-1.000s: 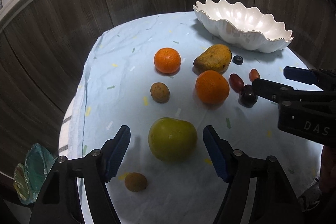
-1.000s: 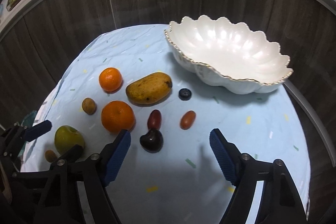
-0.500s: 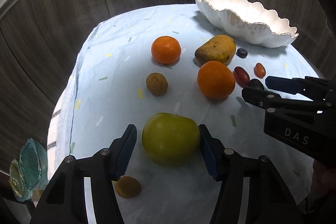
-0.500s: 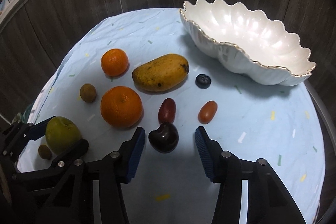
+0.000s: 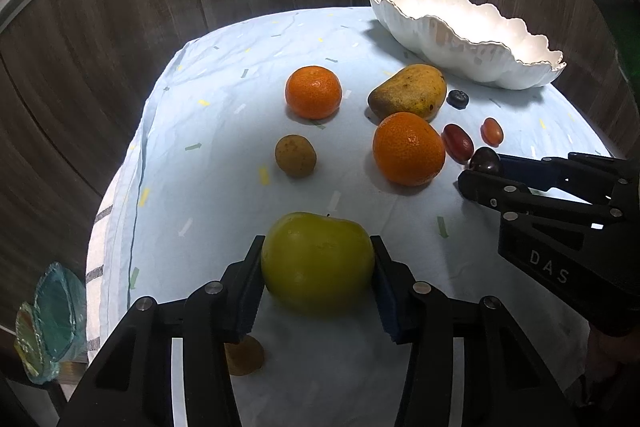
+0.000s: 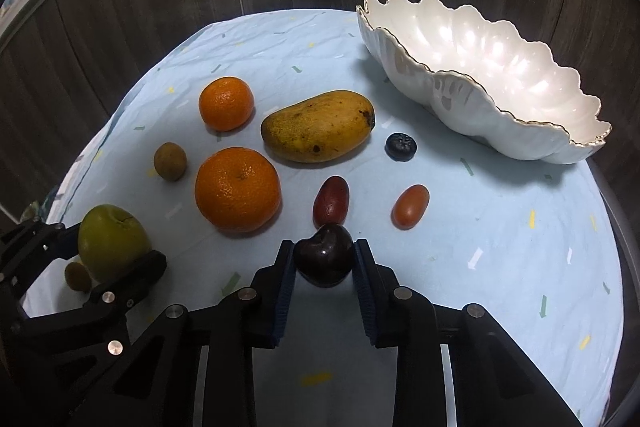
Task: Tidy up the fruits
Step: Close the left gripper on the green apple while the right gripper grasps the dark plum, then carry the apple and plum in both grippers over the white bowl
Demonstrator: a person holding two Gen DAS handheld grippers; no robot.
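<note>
Where both fingers gaped, they have closed on green apple (image 5: 318, 263) and dark cherry (image 6: 324, 254).

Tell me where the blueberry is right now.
In the right wrist view the blueberry lies on the blue tablecloth, right of centre, just off the mango's tip and in front of the white scalloped bowl, touching neither.

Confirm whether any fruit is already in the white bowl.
No. In the right wrist view the white bowl shows only its bare glossy inside, with the mango and the other fruits on the blue cloth.
</note>
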